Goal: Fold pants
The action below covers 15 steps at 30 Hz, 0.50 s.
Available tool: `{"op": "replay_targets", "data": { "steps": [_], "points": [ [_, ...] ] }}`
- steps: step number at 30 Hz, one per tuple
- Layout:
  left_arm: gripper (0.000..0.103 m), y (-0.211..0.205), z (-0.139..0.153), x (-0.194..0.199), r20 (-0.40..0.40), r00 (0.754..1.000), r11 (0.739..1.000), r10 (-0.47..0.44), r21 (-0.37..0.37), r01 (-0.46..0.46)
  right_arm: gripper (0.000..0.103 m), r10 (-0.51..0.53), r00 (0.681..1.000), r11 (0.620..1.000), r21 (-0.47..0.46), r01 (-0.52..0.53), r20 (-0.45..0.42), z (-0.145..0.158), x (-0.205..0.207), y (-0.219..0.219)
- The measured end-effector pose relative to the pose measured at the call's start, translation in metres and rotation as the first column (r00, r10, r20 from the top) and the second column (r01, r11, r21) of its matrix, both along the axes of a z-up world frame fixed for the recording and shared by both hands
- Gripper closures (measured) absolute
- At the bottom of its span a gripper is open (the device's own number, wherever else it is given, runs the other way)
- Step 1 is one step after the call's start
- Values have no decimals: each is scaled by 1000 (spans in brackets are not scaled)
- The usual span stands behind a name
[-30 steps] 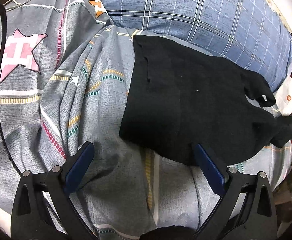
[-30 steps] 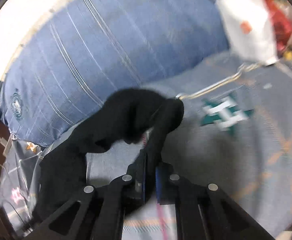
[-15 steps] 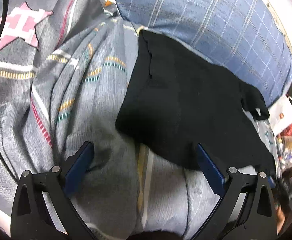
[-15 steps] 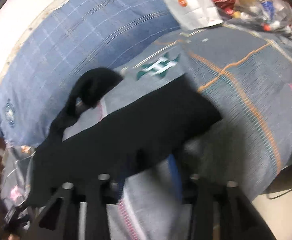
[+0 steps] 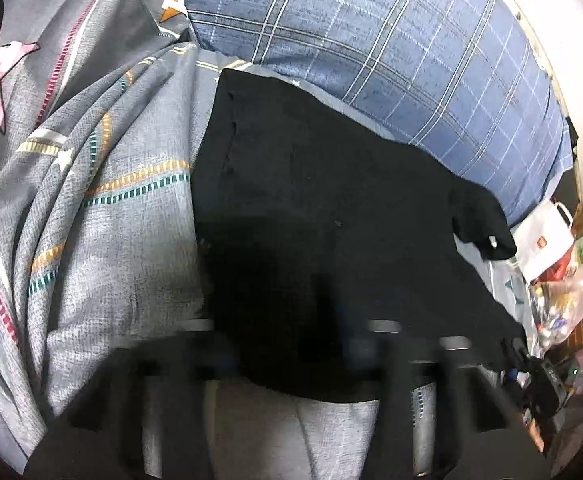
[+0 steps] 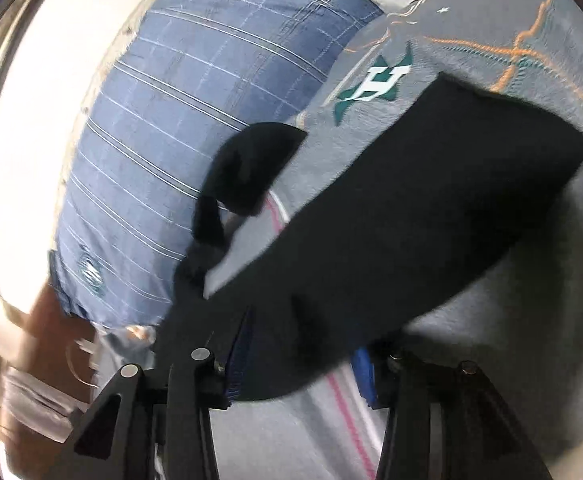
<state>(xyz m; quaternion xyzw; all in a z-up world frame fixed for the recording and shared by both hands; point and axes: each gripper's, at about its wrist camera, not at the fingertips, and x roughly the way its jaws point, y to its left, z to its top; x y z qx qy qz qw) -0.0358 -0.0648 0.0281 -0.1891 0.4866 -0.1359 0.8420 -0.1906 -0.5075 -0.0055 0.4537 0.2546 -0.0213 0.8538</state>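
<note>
The black pants [image 5: 323,216] lie spread on a grey patterned bedsheet [image 5: 111,208], and also show in the right wrist view [image 6: 411,220]. My left gripper [image 5: 291,344] is blurred at the pants' near edge, its jaws apart on either side of the cloth edge. My right gripper [image 6: 299,364] is open, its blue pads on either side of the pants' near hem. One bunched end of the pants [image 6: 247,172] lies against the pillow.
A blue checked pillow [image 5: 391,52] lies behind the pants, also in the right wrist view [image 6: 195,112]. A white bag [image 5: 543,240] and clutter sit at the right. The sheet is creased at the left [image 5: 63,152].
My left gripper has moved forward onto the pants' near edge and its jaws have narrowed. My right gripper let go a second ago, opened and moved along to the pants' hem.
</note>
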Motion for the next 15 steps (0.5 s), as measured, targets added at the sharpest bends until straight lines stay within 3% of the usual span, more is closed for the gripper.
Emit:
{"op": "replay_targets", "data": {
  "steps": [2, 3, 7, 10, 13, 15],
  "points": [
    [84, 6, 5, -1, 12, 1000, 999, -16, -33, 16, 95, -10, 1000, 998, -62, 8, -25, 4, 2, 4],
    [87, 9, 8, -3, 19, 1000, 999, -21, -36, 22, 97, -5, 1000, 997, -72, 5, -2, 9, -3, 6],
    [89, 25, 36, -16, 74, 995, 995, -68, -67, 73, 98, 47, 998, 989, -144, -42, 35, 36, -19, 16],
    [90, 36, 50, -33, 107, 989, 993, -107, -37, 111, 98, 102, 994, 979, -178, -94, 38, 50, -30, 26],
    [90, 46, 41, -44, 96, 989, 993, -116, 13, 115, 98, 124, 992, 976, -183, -119, 17, 45, -39, 30],
    [90, 53, 21, -41, 45, 994, 995, -94, 24, 93, 97, 121, 991, 978, -166, -127, -49, 29, -35, 29]
  ]
}}
